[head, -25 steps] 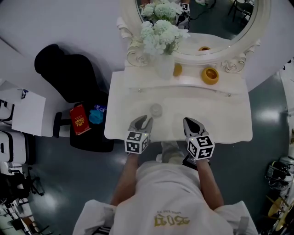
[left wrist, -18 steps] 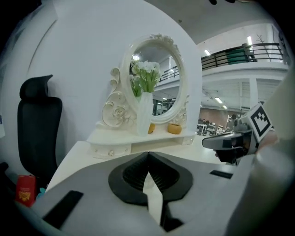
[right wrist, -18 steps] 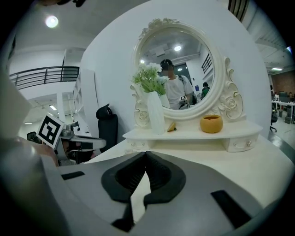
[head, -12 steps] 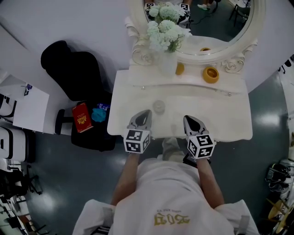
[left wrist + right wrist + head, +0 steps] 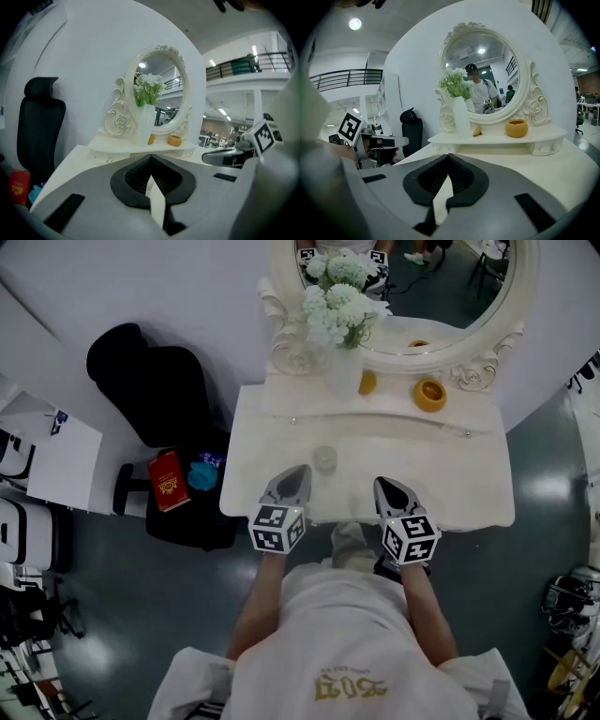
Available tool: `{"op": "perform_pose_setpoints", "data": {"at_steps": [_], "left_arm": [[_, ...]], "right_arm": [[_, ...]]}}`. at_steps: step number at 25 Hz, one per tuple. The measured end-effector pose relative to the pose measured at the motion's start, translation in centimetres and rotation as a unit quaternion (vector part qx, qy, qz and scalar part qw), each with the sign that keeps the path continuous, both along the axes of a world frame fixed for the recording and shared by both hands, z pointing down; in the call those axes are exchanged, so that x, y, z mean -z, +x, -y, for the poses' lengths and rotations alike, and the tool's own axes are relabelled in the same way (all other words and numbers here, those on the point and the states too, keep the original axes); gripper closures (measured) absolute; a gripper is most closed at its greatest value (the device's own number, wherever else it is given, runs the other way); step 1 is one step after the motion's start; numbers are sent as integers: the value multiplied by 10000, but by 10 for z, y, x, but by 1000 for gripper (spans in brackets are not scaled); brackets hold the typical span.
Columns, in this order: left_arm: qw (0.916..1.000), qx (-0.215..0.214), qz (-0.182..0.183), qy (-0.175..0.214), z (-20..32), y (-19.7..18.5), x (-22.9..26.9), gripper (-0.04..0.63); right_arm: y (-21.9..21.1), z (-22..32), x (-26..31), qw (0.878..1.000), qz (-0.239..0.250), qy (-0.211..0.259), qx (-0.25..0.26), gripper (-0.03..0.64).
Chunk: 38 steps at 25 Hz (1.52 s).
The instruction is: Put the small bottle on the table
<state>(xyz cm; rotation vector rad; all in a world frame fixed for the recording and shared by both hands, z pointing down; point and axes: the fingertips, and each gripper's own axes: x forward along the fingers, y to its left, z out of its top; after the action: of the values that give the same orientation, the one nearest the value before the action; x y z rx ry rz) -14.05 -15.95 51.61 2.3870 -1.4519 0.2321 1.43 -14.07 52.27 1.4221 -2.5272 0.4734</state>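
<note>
A small clear bottle (image 5: 324, 458) stands upright on the white dressing table (image 5: 469, 474), left of its middle. My left gripper (image 5: 299, 471) is just in front of the bottle and slightly to its left, apart from it, with the jaws shut and nothing between them. The left gripper view shows the same gripper (image 5: 150, 157) with its tips met; the bottle does not show there. My right gripper (image 5: 382, 485) hovers over the table's front edge, to the right of the bottle. In the right gripper view this gripper (image 5: 446, 156) is also shut and empty.
On the raised back shelf stand a white vase of pale flowers (image 5: 343, 371), a small yellow piece (image 5: 367, 382) and a yellow bowl (image 5: 430, 393), under an oval mirror (image 5: 422, 287). A black chair (image 5: 150, 381) stands left of the table, with a red box (image 5: 166, 481) on it.
The left gripper's jaws, open a second ago near the bottle, have closed with nothing in them. The bottle stays on the table. The right gripper has not moved.
</note>
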Motion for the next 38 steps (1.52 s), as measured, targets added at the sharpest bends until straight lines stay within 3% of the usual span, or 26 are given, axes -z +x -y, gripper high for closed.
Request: {"op": "perform_pose_setpoints", "data": {"at_steps": [3,13,19,28,38], "left_arm": [[9995,2,-328,-34,0,0,3,578],[9999,5,119,-11,1,1,-5,578],[9999,-43,-140,82,1,1,1,578],[9998,174,34,61,3,-10,-2,578],[9998,205,-24,-16,5,-15,-7,578]], "right_arm": [[1,-2,-1,10000,-2,-14,8,604],[-1,-2,-3,10000,-44,-15,86,604],[-4,-3,-3,9999,-59,-8,108,603],[-3,-2,-3,9999,-82,-26,75,604],[-4,5,-4,10000,-61,-63,37,604]]}}
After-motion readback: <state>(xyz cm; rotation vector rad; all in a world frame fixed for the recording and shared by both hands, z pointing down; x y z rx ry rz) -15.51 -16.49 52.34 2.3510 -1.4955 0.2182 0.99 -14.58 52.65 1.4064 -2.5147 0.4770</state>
